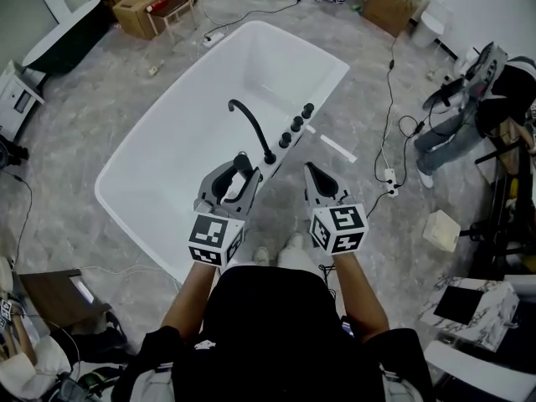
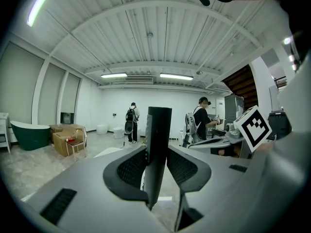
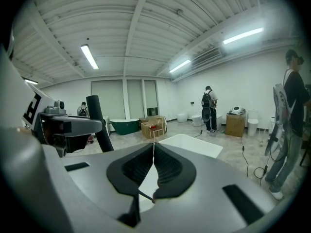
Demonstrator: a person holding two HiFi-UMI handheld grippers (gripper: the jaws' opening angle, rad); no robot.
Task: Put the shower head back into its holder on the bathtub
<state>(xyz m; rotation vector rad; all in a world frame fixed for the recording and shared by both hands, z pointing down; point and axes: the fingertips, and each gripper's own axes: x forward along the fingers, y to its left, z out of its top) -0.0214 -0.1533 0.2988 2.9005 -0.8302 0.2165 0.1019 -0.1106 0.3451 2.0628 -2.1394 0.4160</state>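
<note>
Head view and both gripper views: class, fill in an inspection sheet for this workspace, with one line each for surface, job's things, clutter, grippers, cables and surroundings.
surface: grey stone-look floor; a white bathtub stands on it.
job's things: black shower head between the left jaws; black spout and knobs on the tub rim; holder not made out.
clutter: cardboard boxes beyond the tub.
grippers: left gripper shut on the shower head; right gripper shut, empty.
cables: black cable running to a white power strip.
surroundings: person at the right edge; green tub by the wall.
</note>
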